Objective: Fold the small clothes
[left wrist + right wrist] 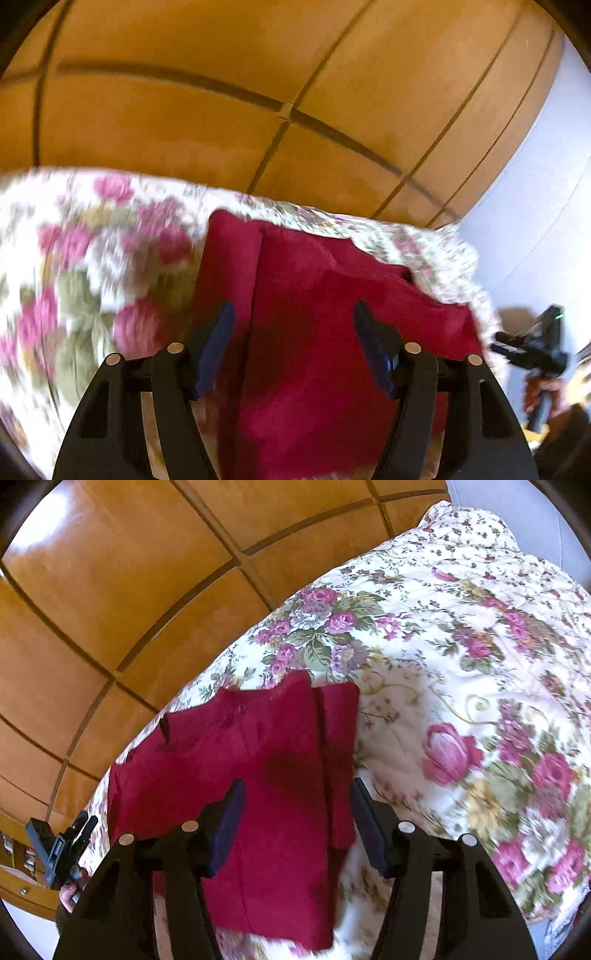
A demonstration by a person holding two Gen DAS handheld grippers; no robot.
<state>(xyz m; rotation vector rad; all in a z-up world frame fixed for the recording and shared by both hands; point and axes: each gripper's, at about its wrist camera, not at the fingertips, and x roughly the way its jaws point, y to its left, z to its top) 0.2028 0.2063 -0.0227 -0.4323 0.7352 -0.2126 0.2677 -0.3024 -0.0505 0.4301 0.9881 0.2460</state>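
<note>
Garment of dark red knit lay folded on a cream quilt printed with pink roses.
Left gripper and right gripper hovered above it, jaws apart, nothing held.

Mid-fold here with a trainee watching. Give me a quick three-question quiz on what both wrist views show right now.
1. True or false: the left gripper is clamped on the red garment.
2. What does the red garment lie on? A) bare wood B) floral quilt C) a plastic basket
3. What colour are the right gripper pads?

Key: 1 false, its jaws stand apart and empty above the cloth. 2 B. 3 dark blue.
</note>
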